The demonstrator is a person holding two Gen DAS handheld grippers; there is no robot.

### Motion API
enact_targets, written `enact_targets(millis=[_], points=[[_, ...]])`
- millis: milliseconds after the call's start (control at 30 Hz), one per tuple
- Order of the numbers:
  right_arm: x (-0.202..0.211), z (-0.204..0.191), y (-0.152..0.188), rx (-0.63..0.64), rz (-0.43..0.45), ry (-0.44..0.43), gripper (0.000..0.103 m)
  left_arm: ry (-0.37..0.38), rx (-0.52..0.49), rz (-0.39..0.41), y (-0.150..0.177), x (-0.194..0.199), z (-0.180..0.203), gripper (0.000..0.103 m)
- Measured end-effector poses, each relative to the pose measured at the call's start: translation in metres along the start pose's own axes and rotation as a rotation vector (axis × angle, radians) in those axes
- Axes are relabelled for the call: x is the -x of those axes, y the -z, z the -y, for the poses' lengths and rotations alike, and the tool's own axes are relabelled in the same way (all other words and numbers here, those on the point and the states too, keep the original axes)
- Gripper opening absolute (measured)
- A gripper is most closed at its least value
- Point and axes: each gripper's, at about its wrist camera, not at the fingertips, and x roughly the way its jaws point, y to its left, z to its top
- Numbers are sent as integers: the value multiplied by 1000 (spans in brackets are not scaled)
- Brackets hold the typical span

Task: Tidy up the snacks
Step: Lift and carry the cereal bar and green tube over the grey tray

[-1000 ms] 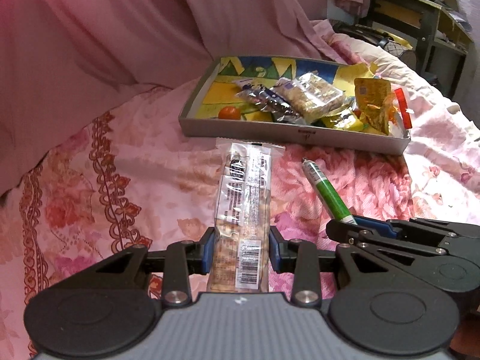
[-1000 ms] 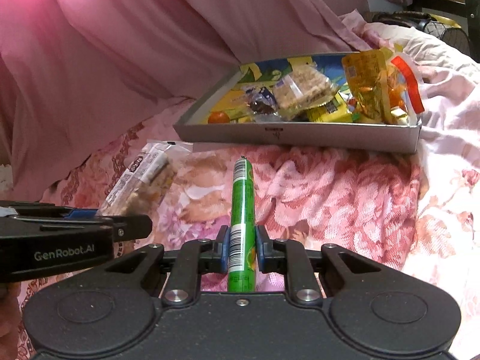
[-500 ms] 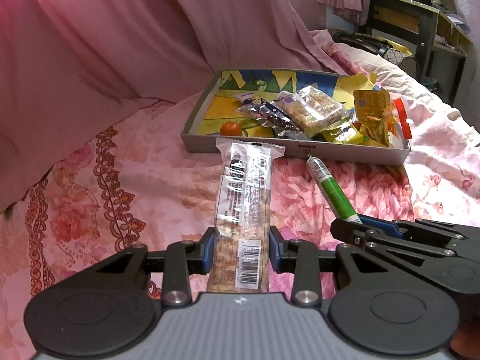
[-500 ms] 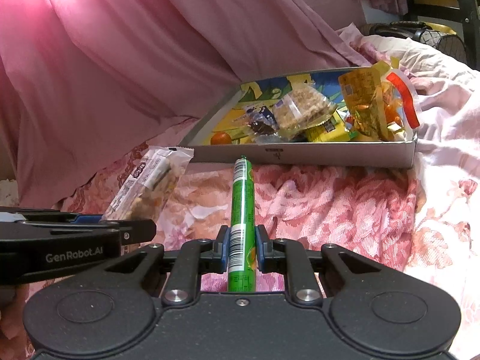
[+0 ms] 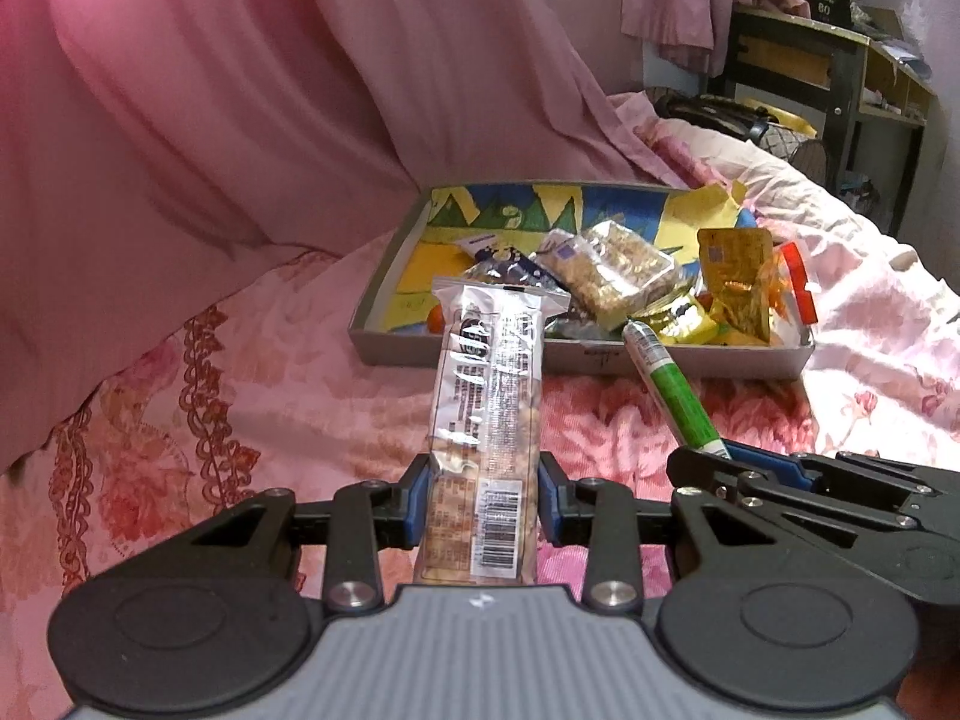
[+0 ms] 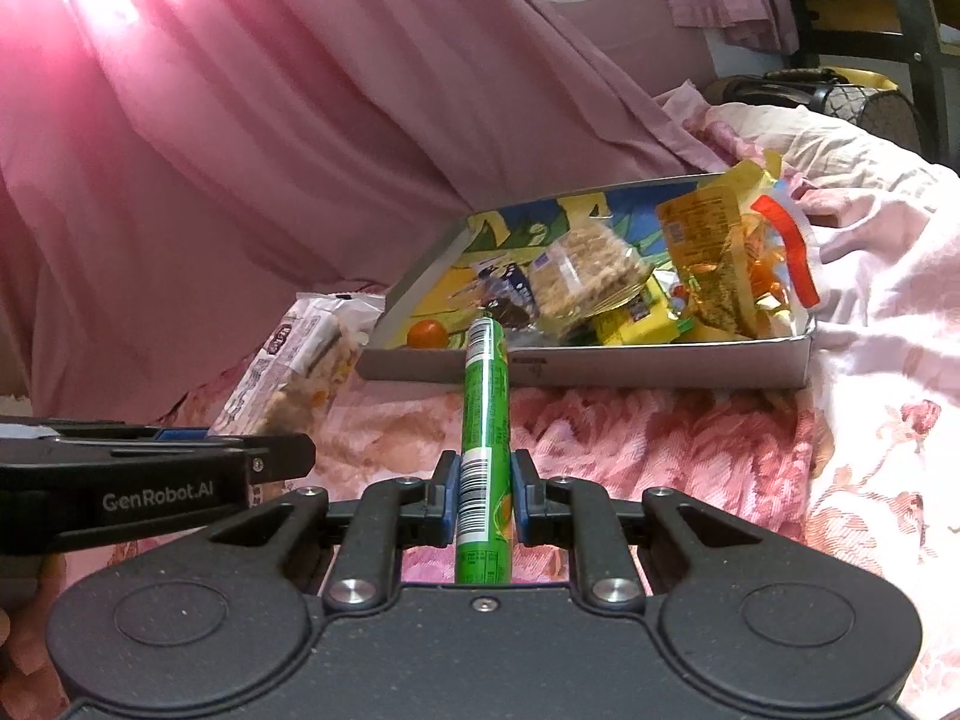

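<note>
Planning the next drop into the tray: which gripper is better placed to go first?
Right, probably. The right gripper holds the green stick, whose tip already reaches the tray front wall. The left gripper holds the clear-wrapped snack bar, similarly close.

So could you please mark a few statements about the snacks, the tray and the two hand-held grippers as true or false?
1. The left hand-held gripper is shut on a clear-wrapped snack bar. True.
2. The right hand-held gripper is empty. False: it is shut on a green tube snack.
3. The tray already holds several snacks. True.
4. The tray rests on a bare wooden table. False: it rests on a pink floral bedspread.
5. A small orange round item lies in the tray. True.
</note>
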Motion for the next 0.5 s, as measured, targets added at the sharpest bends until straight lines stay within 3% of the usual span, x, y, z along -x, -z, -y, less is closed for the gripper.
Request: enact_targets(millis=[333,500], points=[[-5,1,-17,38,67,8,19,44,58,46,-16,-16,0,38],[-16,-6,-43,140,165,18,19,44,74,87,-37,-30,-5,38]])
